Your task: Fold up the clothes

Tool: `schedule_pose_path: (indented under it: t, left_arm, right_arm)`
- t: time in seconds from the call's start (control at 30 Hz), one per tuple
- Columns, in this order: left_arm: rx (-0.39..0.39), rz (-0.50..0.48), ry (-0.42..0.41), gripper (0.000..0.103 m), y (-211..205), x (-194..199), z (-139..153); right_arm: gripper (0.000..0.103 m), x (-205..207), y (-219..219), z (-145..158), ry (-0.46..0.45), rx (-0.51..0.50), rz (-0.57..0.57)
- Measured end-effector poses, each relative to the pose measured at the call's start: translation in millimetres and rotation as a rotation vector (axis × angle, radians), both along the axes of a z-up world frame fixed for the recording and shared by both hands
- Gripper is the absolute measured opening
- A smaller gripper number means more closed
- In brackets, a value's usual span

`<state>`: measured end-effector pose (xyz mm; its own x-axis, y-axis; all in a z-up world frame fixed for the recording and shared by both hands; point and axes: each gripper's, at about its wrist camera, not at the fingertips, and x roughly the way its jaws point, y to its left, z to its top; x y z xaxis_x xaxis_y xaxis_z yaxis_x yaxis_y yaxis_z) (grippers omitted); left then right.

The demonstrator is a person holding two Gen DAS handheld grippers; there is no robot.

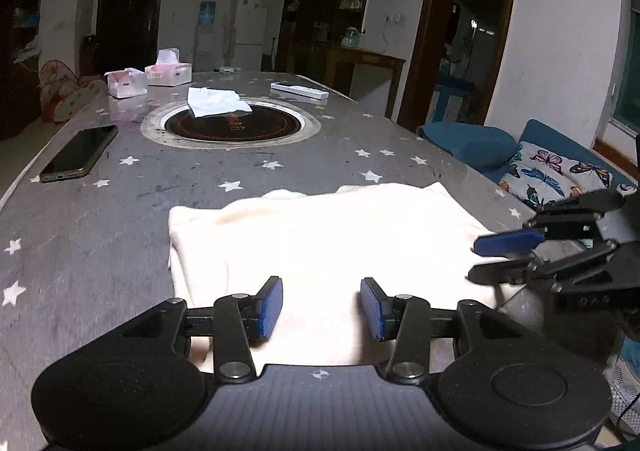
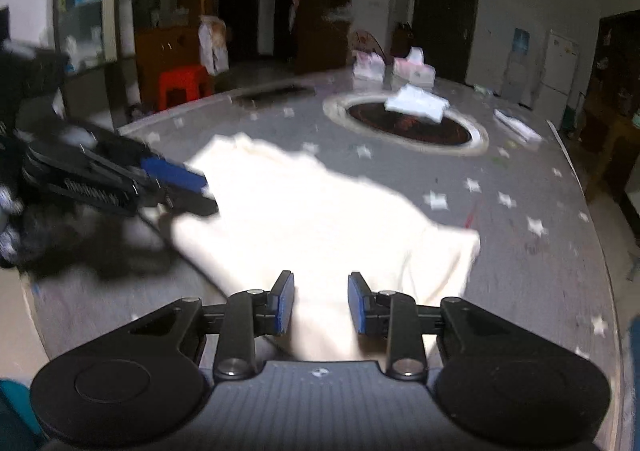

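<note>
Both grippers sit at the near edge of the cream garment (image 1: 320, 243), which lies flat, partly folded, on the grey star-print surface (image 1: 100, 251).

Left gripper (image 1: 322, 309): jaws spread, nothing between the pads, cloth directly under and ahead of them. Right gripper (image 2: 321, 303): jaws also spread, empty, over the near hem; from the left wrist view it comes in from the right side at the garment's right edge. Right wrist view is motion-blurred, so fine contact is hard to call; can't tell if any pad touches the fabric.

Judgement: this looks like the setup for the next fold, picking two points on the near edge.

How to do it well:
- Drop each set of jaws onto the hem so one pad slides under the edge and catches every layer, not just the top one.
- Keep the two grasp points level and well apart so the edge lifts straight.
- Carry the edge away from the jaws toward the far edge, low over the cloth, to avoid dragging the whole pile.
- Risk: thin soft fabric, easy to pinch a single layer and skew the fold.

Phone (image 1: 80, 153) and inset burner (image 1: 236, 123) are well ahead of the jaws, out of the way.
</note>
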<state>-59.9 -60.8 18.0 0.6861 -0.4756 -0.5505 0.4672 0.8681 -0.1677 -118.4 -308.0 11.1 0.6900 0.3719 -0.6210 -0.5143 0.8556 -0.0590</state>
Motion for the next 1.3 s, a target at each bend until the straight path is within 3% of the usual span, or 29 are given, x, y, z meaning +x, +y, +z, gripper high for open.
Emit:
schedule_pose_path:
  t: [0.63, 0.87, 1.03, 1.17, 1.3]
  left_arm:
    - [-0.064, 0.016, 0.042, 0.047, -2, -49, -10]
    - [-0.060, 0.018, 0.032, 0.056, -8, -52, -10]
    - [-0.047, 0.011, 0.030, 0.056, -8, -52, -9]
    - [-0.062, -0.001, 0.041, 0.068, -11, -49, -5]
    - [-0.048, 0.002, 0.031, 0.073, -15, -45, 0]
  right_arm:
    - [0.029, -36, -28, 6, 0.060, 0.074, -0.009]
    - [0.029, -33, -42, 14, 0.052, 0.189, -0.092]
    - [0.028, -26, -44, 4, 0.086, 0.169, -0.104]
    - [0.030, -19, -41, 12, 0.049, 0.160, -0.091]
    - [0.037, 1, -33, 10, 0.037, 0.167, -0.094]
